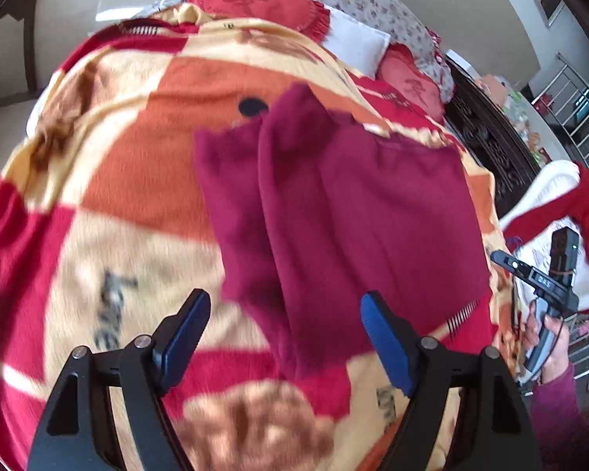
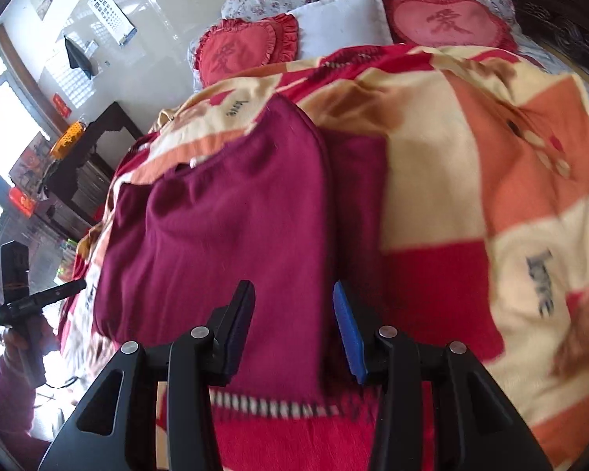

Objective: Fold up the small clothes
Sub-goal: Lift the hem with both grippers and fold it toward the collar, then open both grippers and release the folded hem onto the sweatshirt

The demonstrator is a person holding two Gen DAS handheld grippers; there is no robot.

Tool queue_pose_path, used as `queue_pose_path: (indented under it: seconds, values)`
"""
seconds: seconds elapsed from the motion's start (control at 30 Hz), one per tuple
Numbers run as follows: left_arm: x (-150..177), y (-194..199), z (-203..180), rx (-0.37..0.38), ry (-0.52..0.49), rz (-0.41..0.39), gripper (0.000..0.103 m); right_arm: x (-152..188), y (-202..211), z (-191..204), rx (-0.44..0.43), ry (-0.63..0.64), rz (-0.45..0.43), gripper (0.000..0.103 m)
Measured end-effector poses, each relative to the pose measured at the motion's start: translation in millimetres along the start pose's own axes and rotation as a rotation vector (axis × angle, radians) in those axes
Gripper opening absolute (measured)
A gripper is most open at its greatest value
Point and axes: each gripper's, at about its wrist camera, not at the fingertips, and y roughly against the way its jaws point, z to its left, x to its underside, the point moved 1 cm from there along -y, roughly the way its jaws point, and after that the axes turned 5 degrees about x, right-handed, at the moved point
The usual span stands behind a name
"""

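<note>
A maroon knitted garment (image 1: 353, 204) lies on the patterned blanket with a sleeve folded over its body. In the right wrist view the same garment (image 2: 224, 235) shows a long folded edge running away from me. My left gripper (image 1: 286, 302) hovers over its near end, jaws wide open, pads clear of the cloth. My right gripper (image 2: 293, 288) hovers above the folded edge with a narrower gap, and nothing is pinched between its pads. Each view also catches the other gripper, held in a hand, at the side: the right gripper (image 1: 546, 286) and the left gripper (image 2: 19, 294).
A red, orange and cream blanket (image 1: 137, 157) covers the bed. Red heart cushions (image 2: 443, 23) and a white pillow (image 2: 341, 19) sit at the head. A dark carved bed frame (image 1: 487, 141) runs along one side, with a red and white garment (image 1: 561, 196) near it. A dark side table (image 2: 90, 157) stands by the wall.
</note>
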Motion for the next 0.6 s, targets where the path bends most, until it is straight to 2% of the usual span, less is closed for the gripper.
queue_pose_path:
  seconds: [0.1, 0.23, 0.27, 0.3, 0.37, 0.4, 0.47, 0.5, 0.53, 0.6]
  values:
    - [27, -8, -9, 0.029, -0.034, 0.057, 0.082, 20, 8, -8, 0.014, -0.018, 0.000, 0.025]
    - [37, -20, -19, 0.028, -0.081, 0.067, 0.075, 31, 5, -18, 0.016, -0.054, 0.018, 0.027]
    - [37, -24, -20, 0.036, -0.081, 0.069, 0.068, 32, 3, -18, 0.020, -0.054, 0.022, 0.027]
    - [37, -29, -21, 0.038, -0.082, 0.076, 0.053, 33, 1, -18, 0.017, -0.056, 0.023, 0.027]
    - [37, -39, -21, 0.028, -0.088, 0.103, 0.033, 33, -3, -16, -0.002, -0.059, 0.021, 0.027]
    - [37, -43, -20, 0.007, -0.094, 0.105, 0.027, 32, -8, -14, -0.013, -0.054, 0.027, 0.027]
    - [36, -44, -21, -0.006, -0.097, 0.106, 0.018, 33, -16, -12, -0.010, -0.055, 0.046, 0.024]
    - [35, -42, -21, -0.011, -0.095, 0.103, 0.012, 33, -20, -10, -0.025, -0.059, 0.057, 0.008]
    - [33, -37, -21, -0.011, -0.093, 0.095, 0.012, 33, -20, -7, -0.029, -0.052, 0.052, 0.001]
    - [29, -21, -22, 0.000, -0.105, 0.068, 0.011, 33, -8, 1, -0.014, 0.000, 0.008, 0.000]
